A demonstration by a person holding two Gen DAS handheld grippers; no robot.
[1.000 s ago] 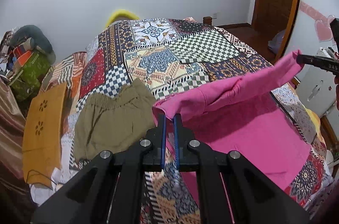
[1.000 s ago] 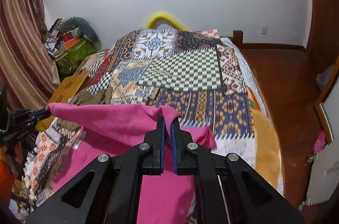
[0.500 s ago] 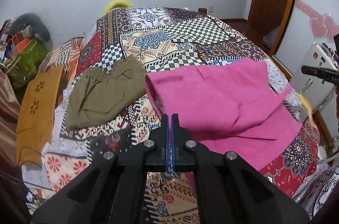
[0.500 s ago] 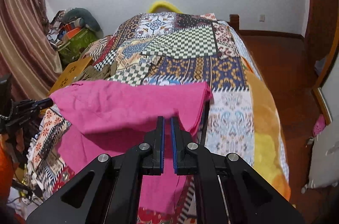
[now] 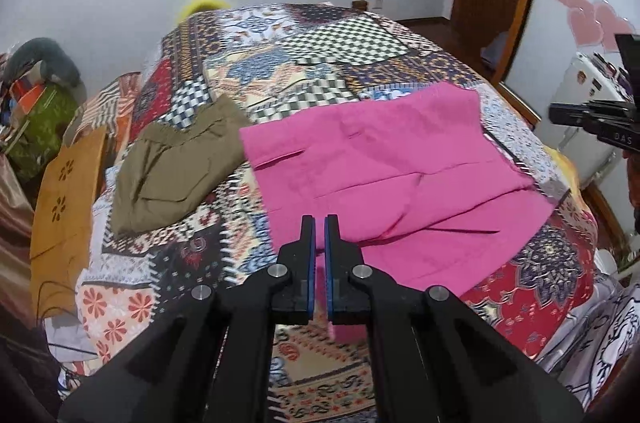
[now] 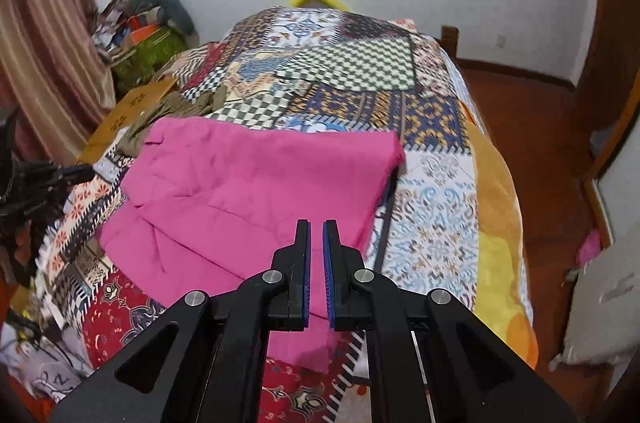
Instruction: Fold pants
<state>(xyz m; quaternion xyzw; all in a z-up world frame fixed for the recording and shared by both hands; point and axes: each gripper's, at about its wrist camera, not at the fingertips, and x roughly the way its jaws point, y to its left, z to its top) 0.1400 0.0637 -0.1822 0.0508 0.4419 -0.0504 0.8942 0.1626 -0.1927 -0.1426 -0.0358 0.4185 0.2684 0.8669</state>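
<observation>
The pink pants (image 5: 384, 159) lie folded over on the patchwork bed cover (image 5: 312, 55); they also show in the right wrist view (image 6: 256, 183). My left gripper (image 5: 319, 223) hangs above the near left part of the pants, its jaws nearly closed with a thin gap and nothing between them. My right gripper (image 6: 316, 227) hangs above the near right part of the pants, jaws nearly closed with a thin gap, empty. The right gripper shows at the right edge of the left wrist view (image 5: 592, 121).
Folded olive shorts (image 5: 176, 163) lie on the bed left of the pants. An orange board (image 5: 64, 191) leans by the bed's left side, with cluttered bags (image 5: 36, 111) behind. A wooden floor (image 6: 536, 143) and door lie to the right.
Both grippers carried the pink fabric's raised edge forward, laid it flat on the bed, let go and pulled back and up.
</observation>
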